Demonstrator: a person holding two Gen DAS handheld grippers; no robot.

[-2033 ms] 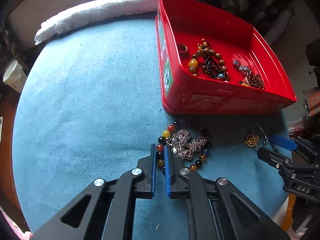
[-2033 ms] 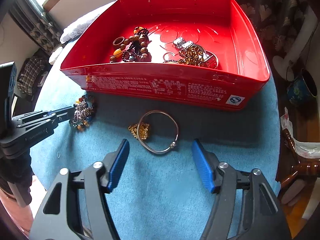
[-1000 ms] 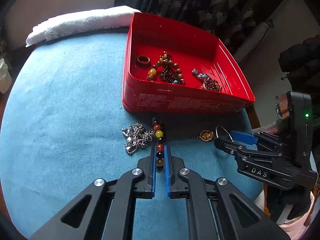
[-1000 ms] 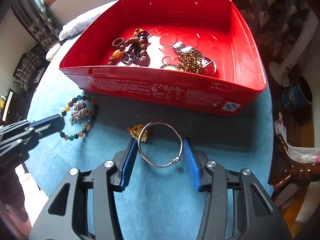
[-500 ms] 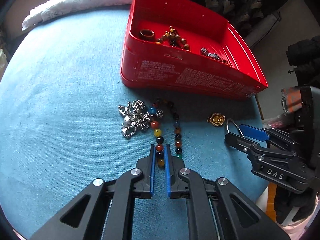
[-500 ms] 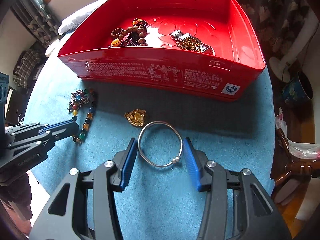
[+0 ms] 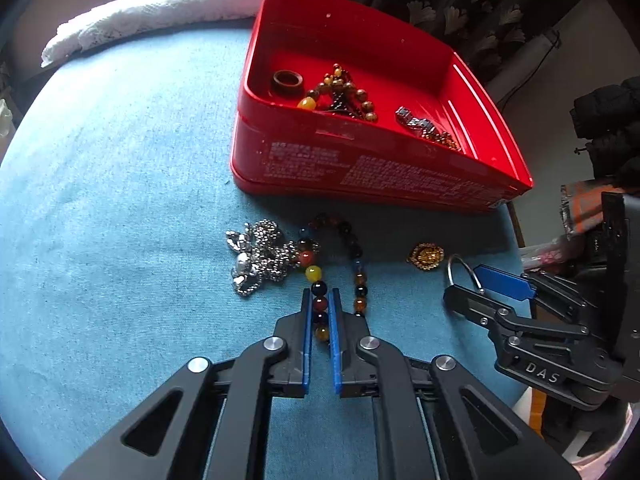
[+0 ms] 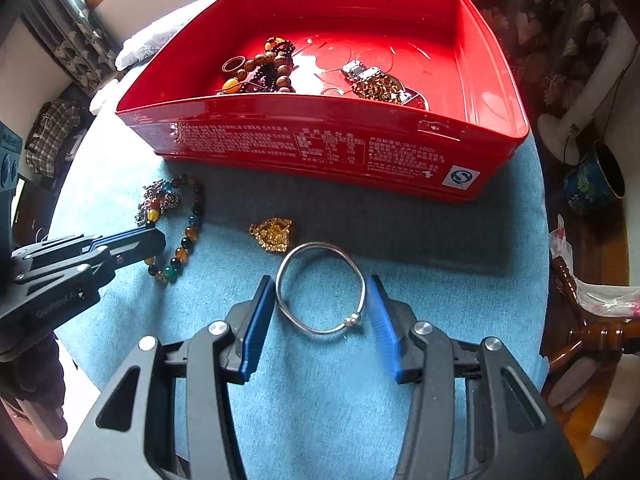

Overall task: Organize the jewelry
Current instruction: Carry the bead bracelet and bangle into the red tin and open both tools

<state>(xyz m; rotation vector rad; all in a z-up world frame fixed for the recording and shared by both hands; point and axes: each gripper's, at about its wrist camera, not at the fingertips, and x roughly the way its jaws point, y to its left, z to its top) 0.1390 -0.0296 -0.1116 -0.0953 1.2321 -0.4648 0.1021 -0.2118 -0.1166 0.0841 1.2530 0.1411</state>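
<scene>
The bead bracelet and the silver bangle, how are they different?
The bead bracelet is a floppy string of coloured beads; the silver bangle is one plain stiff hoop. The left tongs pinch the bracelet's beads tight; the right tongs stand wider, around the whole bangle. Both lie outside the red tin.

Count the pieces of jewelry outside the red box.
4: a bead bracelet pinched in the left claw, a silver chain beside it, a gold pendant, and a silver bangle between the right claw's pads.

Red tin (image 7: 360, 176) wall ahead, cloth (image 7: 120, 200) free lft.
</scene>
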